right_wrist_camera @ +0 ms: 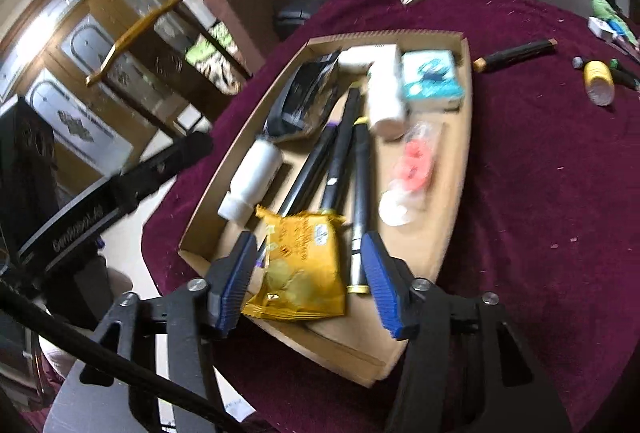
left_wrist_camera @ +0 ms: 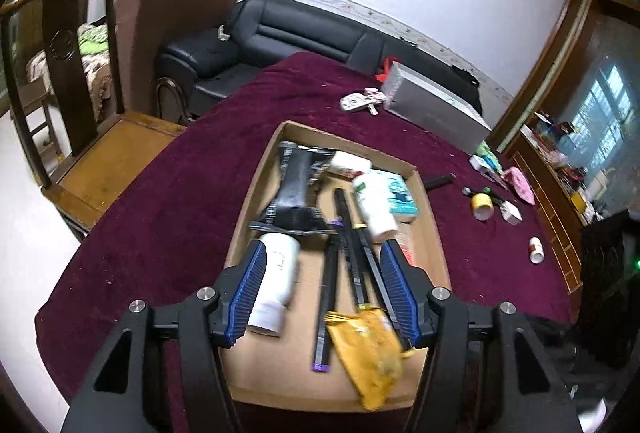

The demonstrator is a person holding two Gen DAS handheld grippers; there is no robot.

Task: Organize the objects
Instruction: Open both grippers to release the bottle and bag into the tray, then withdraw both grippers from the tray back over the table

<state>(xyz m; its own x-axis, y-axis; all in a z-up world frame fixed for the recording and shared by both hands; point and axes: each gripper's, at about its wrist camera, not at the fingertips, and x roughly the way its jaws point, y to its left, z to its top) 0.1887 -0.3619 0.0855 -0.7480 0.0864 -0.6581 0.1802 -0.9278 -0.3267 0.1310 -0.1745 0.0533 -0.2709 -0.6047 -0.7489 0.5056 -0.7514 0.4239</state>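
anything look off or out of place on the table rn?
Several items still lie loose on the maroon cloth outside the cardboard tray: a black marker, a toppled yellow-capped jar, and a small white bottle on its side. No spills or damage visible.

A counter (left_wrist_camera: 168,193) draped in dark maroon cloth fills the middle of the left wrist view. A shallow cardboard tray (left_wrist_camera: 434,229) lies on it at centre. At upper right rests a long grey box (left_wrist_camera: 432,109), with a small white-and-pink bundle (left_wrist_camera: 360,101) just left of it. Right of the tray lie a black marker (left_wrist_camera: 440,181), a yellow-capped jar (left_wrist_camera: 482,206) on its side, a pink cloth (left_wrist_camera: 520,185) and a small white bottle (left_wrist_camera: 536,250).
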